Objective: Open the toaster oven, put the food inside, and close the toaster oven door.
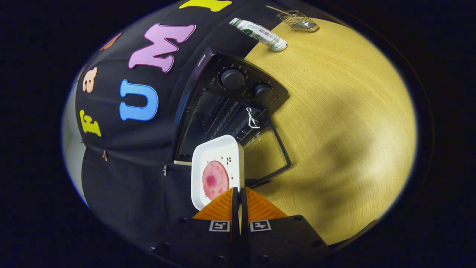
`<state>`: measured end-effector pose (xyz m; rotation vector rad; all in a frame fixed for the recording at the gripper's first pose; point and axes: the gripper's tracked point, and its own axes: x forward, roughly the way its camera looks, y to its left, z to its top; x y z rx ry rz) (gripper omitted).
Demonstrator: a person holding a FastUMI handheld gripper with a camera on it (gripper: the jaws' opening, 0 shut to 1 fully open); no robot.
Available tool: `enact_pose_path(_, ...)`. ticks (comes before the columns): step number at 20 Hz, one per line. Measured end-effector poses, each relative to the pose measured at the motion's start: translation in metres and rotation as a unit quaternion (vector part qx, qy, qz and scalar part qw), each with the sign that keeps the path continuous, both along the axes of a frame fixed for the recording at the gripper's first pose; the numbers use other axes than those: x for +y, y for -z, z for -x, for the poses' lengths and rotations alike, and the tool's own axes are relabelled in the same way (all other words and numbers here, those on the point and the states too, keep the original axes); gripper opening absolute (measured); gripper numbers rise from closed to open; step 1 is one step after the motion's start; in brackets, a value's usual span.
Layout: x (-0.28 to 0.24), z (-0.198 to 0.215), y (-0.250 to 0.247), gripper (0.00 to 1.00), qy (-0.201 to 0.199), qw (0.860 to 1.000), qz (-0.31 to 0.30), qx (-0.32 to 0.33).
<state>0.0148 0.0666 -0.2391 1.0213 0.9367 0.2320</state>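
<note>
My gripper [240,193] is shut on the near rim of a white square plate [215,156], both fingers pressing its edge. A round pink slice of food [215,179] lies on the plate, with a few dark crumbs beside it. Just beyond the plate stands the black toaster oven [227,108] with its door [266,154] folded down and open; the wire racks inside are visible. Two round knobs [233,78] sit on its control panel, and a white string [252,119] hangs near the door. The plate hovers in front of the oven's opening, over the dropped door.
The oven stands on a light wooden table [334,111]. A white and green tube [260,34] lies at the table's far side, with a wire mesh scoop [299,20] beyond it. Black cloth wall runs along the oven's other side.
</note>
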Motion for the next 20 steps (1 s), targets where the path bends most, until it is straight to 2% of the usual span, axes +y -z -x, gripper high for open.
enact_pose_path(5, 0.028, -0.033, 0.016, 0.05, 0.032, 0.999, 0.017, -0.005)
enact_pose_path(11, 0.066, -0.079, 0.017, 0.05, 0.084, 0.996, -0.012, -0.025)
enact_pose_path(16, 0.066, -0.118, 0.019, 0.05, 0.166, 0.986, -0.025, -0.017)
enact_pose_path(20, 0.051, -0.143, 0.022, 0.05, 0.221, 0.975, -0.009, -0.017)
